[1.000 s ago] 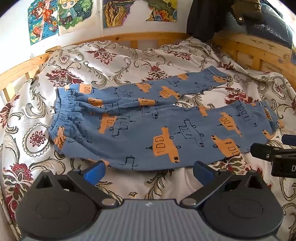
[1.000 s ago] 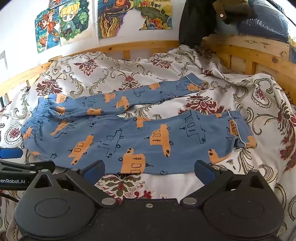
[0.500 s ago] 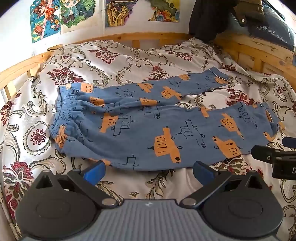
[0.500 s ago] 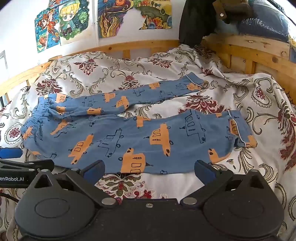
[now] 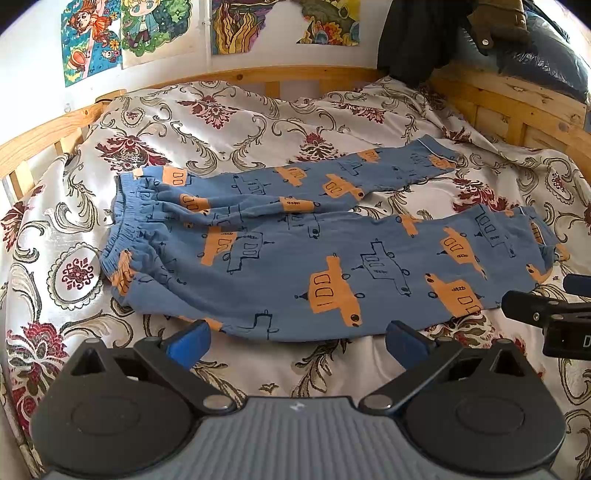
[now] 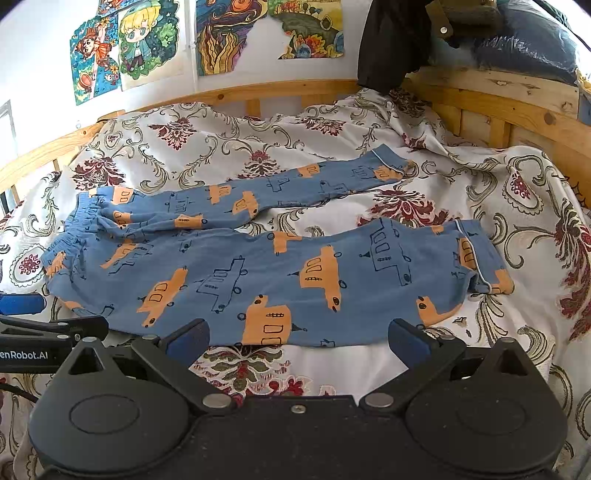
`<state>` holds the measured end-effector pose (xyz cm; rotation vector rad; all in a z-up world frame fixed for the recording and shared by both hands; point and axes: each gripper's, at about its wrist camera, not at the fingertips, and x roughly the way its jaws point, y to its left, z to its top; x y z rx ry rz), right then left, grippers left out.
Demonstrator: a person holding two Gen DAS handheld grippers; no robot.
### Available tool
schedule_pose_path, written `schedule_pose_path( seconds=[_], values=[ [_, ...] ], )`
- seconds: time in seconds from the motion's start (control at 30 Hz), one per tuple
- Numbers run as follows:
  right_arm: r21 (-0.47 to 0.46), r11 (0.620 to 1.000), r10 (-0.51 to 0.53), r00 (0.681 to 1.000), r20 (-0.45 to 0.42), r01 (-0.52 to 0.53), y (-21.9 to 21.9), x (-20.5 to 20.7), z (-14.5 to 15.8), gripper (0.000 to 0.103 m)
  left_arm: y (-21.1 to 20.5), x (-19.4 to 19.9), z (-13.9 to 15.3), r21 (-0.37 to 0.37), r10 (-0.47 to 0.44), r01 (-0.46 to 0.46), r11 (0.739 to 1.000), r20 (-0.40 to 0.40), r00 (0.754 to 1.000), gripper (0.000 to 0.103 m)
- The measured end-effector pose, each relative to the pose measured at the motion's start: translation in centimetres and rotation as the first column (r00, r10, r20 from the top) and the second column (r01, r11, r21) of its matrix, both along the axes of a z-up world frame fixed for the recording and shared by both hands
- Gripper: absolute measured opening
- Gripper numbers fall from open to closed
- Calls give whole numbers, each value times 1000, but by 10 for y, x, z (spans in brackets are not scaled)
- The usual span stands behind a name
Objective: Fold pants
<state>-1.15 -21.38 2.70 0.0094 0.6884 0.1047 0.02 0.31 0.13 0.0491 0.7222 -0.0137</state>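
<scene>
Through my left wrist camera, my left gripper (image 5: 297, 341) stands spread wide with nothing between its blue fingertips (image 5: 188, 341), poised above the bedspread (image 5: 177, 133) just short of the pants (image 5: 295, 258). The pants lie flat straight ahead of it, blue with orange and outlined vehicles, the gathered waistband (image 5: 123, 221) off to the front-left and the two legs running away to the right. The nearer leg's long edge lies just beyond my fingertips; the farther leg angles off ahead to the right, with a wedge of bedspread showing between them. My right gripper (image 5: 546, 314) pokes in from the right edge, near the cuff of the nearer leg (only its tip shows here). Beyond the pants, a wooden bed frame (image 5: 258, 75) and posters (image 5: 147, 33) on the wall. Through my right wrist camera, my right gripper (image 6: 297, 339) is likewise wide open and empty, just short of the near edge of the pants (image 6: 258, 273). The near cuff (image 6: 480, 262), trimmed with white piping, lies ahead to the right; the far cuff (image 6: 388, 166) is farther off, straight ahead. My left gripper (image 6: 55, 328) enters at the left, close to the waistband (image 6: 70, 232) corner. Dark clothing (image 6: 388, 44) hangs over the frame up ahead to the right.
</scene>
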Motion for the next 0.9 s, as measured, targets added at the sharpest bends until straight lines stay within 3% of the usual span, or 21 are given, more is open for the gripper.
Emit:
schedule_pose_path(
  seconds=[0.9],
  values=[
    [1, 1000, 0, 1000, -1, 0, -1, 0, 0, 102, -2, 0, 1, -3, -3, 3, 1000, -3, 1000, 103]
  ],
)
